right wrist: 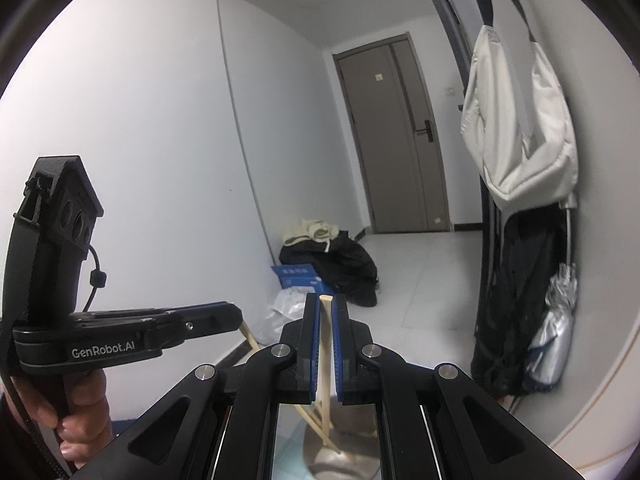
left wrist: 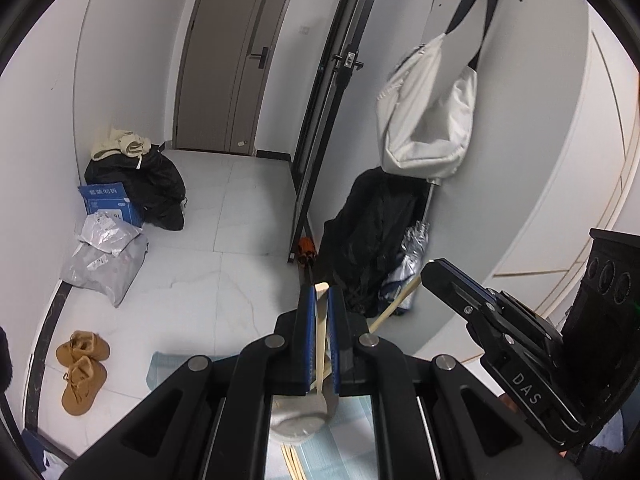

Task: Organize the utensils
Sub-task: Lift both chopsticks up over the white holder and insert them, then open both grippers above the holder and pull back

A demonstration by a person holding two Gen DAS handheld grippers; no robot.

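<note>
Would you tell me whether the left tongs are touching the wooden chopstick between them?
Touching. The left wrist view shows the left tongs shut on the wooden chopstick, both blue pads pressed against its sides with no gap.

Pale matt wooden chopstick (left wrist: 321, 332); glossy tiled floor (left wrist: 224, 280); cloth bag (left wrist: 428, 120).

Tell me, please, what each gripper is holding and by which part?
The left gripper and the right gripper each pinch one wooden chopstick near its thick, square upper end; the lower ends hang below.

Chopstick (left wrist: 320, 332) between left hand-held gripper (left wrist: 319, 292) fingers, above bowl (left wrist: 300, 416)
</note>
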